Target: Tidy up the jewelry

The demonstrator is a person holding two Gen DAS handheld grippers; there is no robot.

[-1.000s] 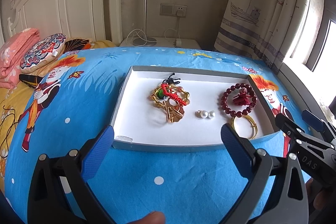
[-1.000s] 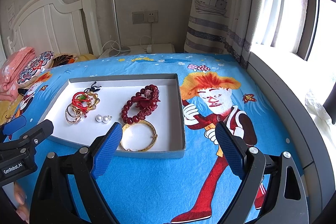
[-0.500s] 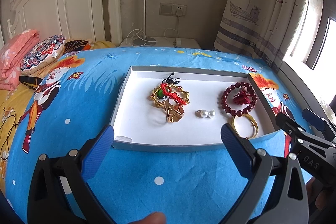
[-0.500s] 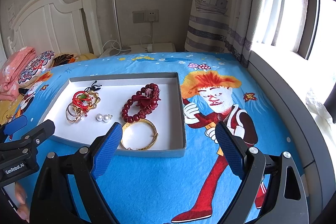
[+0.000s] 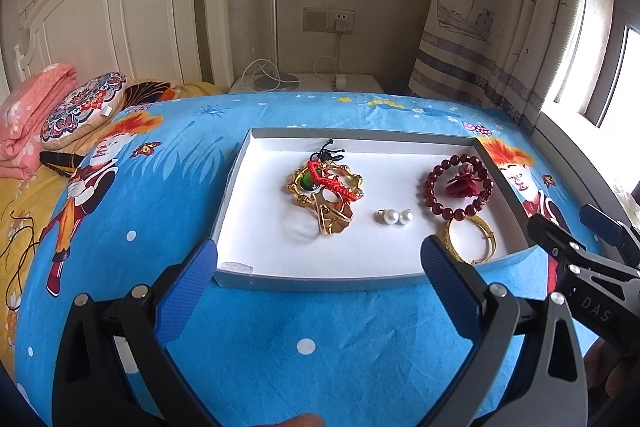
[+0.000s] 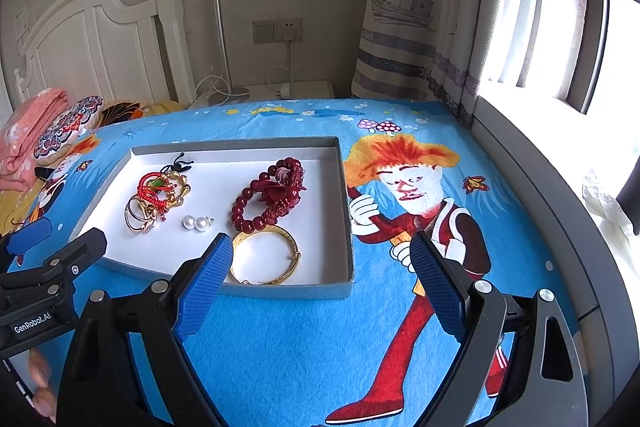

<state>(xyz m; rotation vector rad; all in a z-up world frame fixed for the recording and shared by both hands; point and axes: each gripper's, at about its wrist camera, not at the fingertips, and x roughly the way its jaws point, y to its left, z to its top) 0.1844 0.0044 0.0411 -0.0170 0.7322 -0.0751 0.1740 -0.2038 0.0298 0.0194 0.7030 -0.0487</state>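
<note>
A shallow grey box lid with a white floor (image 5: 272,243) (image 6: 346,219) lies on the blue bedspread. In it are a tangle of gold rings with a red cord (image 5: 326,193) (image 6: 154,201), two pearl earrings (image 5: 394,216) (image 6: 196,223), a dark red bead bracelet (image 5: 458,189) (image 6: 270,199) and a gold bangle (image 5: 472,239) (image 6: 264,261). My left gripper (image 5: 318,277) is open and empty, just short of the box's near edge. My right gripper (image 6: 322,287) is open and empty, over the box's near right corner.
The bed's white headboard (image 5: 120,23), a pink blanket (image 5: 28,107) and a patterned cushion (image 5: 80,107) are at the far left. A nightstand with a lamp and cables (image 5: 304,83) stands behind. Curtains (image 6: 432,7) and a window sill (image 6: 560,187) run along the right.
Both grippers have barely moved; the views shift very slightly. The jewelry lies as before.
</note>
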